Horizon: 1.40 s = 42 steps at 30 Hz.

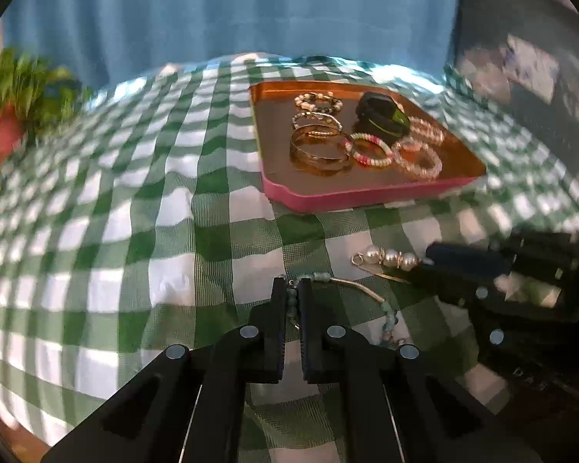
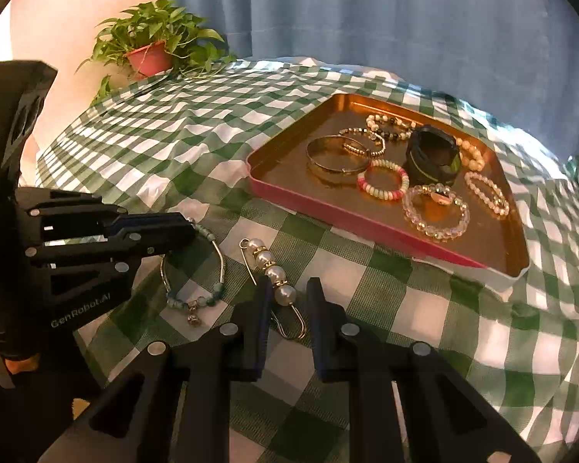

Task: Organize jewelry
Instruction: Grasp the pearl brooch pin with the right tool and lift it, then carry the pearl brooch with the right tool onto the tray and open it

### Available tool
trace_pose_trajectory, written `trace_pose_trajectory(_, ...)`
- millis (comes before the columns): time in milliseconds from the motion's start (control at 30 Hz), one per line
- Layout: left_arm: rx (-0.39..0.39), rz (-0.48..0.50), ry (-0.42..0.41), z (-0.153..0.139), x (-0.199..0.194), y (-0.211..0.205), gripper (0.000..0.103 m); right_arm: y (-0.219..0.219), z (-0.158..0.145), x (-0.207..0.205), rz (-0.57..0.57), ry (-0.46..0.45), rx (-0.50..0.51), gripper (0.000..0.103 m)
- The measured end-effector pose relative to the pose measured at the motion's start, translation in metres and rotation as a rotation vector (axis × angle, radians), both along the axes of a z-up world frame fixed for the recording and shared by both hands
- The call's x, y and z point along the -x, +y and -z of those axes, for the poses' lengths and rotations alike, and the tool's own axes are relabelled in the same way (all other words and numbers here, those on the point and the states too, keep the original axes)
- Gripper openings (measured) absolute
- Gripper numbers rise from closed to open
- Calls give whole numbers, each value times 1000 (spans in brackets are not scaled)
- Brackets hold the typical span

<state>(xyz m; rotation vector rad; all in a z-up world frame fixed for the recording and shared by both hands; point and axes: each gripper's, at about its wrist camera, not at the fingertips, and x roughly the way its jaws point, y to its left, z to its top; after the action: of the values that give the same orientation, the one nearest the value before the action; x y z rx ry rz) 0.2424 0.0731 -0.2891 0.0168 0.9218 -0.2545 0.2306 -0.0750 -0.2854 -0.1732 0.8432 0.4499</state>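
Two last pieces are waiting outside the tray.

Our left tool is clenching the bead bracelet; our released right tool is straddling the pearl pin, tray at one o'clock, so we are closing gently.

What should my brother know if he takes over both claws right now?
Left claw: shut on the blue bead bracelet, which lies on the checked cloth.
Right claw: open, fingers on either side of the pearl pin, not gripping.
Done: the gold bangle, beaded bracelets and black band are in the pink tray.
Left: put the bracelet and the pin in the tray.
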Motion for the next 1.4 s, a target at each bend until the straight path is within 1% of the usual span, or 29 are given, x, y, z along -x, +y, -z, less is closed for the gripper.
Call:
trace_pose_trajectory(33, 47, -18, 22, -1, -2, 6, 5, 0, 0, 1, -1, 3, -3, 9)
trace_pose_trajectory(67, 65, -29, 30, -1, -2, 9, 6, 0, -1, 2, -1, 1, -3, 10)
trace_pose_trajectory(133, 90, -70, 12, -7, 2, 15, 5, -2, -1, 6, 19, -15, 13, 9)
trace_pose_trajectory(167, 100, -76, -12, -13, 5, 16, 5, -8, -4, 9, 48, -26, 5, 9)
trace_pose_trajectory(200, 110, -74, -23, -17, 6, 15, 5, -17, -7, 12, 82, -31, -16, 9)
trace_pose_trajectory(267, 118, -62, -42, -24, 8, 10, 5, -33, -10, 18, 139, -37, -23, 9)
trace_pose_trajectory(333, 162, -24, -23, -23, 6, 4, 5, -52, -12, 28, 198, -39, -20, 9)
trace_pose_trajectory(400, 195, -10, 17, -17, 3, 2, 6, -66, -13, 33, 241, -40, -26, 9)
trace_pose_trajectory(467, 214, -17, 37, -13, 2, 4, 6, -78, -13, 33, 270, -26, -53, 9)
trace_pose_trajectory(500, 238, -17, 49, -11, 2, 7, 6, -82, -13, 31, 279, -22, -64, 9)
trace_pose_trajectory(533, 238, -16, 60, -10, 2, 8, 6, -84, -12, 29, 285, -19, -70, 9)
trace_pose_trajectory(567, 226, -20, 70, -7, 1, 8, 9, -84, -11, 28, 282, -15, -74, 9)
trace_pose_trajectory(600, 201, -25, 91, 0, 0, 7, 9, -83, -10, 26, 278, -12, -76, 10)
trace_pose_trajectory(633, 203, -19, 67, 0, 3, 8, 12, -82, -9, 26, 277, -9, -74, 10)
trace_pose_trajectory(700, 173, 6, 59, 1, 4, 4, 13, -80, -2, 22, 278, 15, -66, 11)
trace_pose_trajectory(733, 142, 24, 43, 2, 4, 0, 13, -80, 1, 21, 277, 27, -70, 13)
trace_pose_trajectory(800, 89, 46, 11, 2, 6, -7, 13, -81, 1, 18, 277, 24, -82, 13)
trace_pose_trajectory(867, 25, 64, -6, 1, 8, -15, 13, -79, 2, 16, 269, 11, -62, 14)
trace_pose_trajectory(933, -53, 86, -21, 1, 10, -25, 11, -76, 3, 16, 258, -4, -40, 15)
trace_pose_trajectory(967, -55, 91, -11, 0, 9, -28, 6, -75, 3, 16, 253, -9, -31, 15)
trace_pose_trajectory(1000, -50, 79, -3, 0, 8, -27, 6, -74, 3, 16, 249, -11, -26, 15)
trace_pose_trajectory(1033, -46, 43, 13, -1, 5, -25, 6, -74, 2, 15, 245, -10, -25, 13)
trace_pose_trajectory(1067, -50, 23, 11, -3, 4, -25, 5, -75, 2, 15, 240, -6, -24, 9)
trace_pose_trajectory(1167, -28, 17, -19, -18, 4, -27, 5, -77, 1, 14, 235, 3, -35, 9)
trace_pose_trajectory(1300, -62, 40, -58, -43, 9, -40, 5, -85, -1, 16, 244, 23, -81, 9)
trace_pose_trajectory(1400, -51, 16, -93, -63, 17, -42, 5, -88, -8, 23, 250, 5, -103, 9)
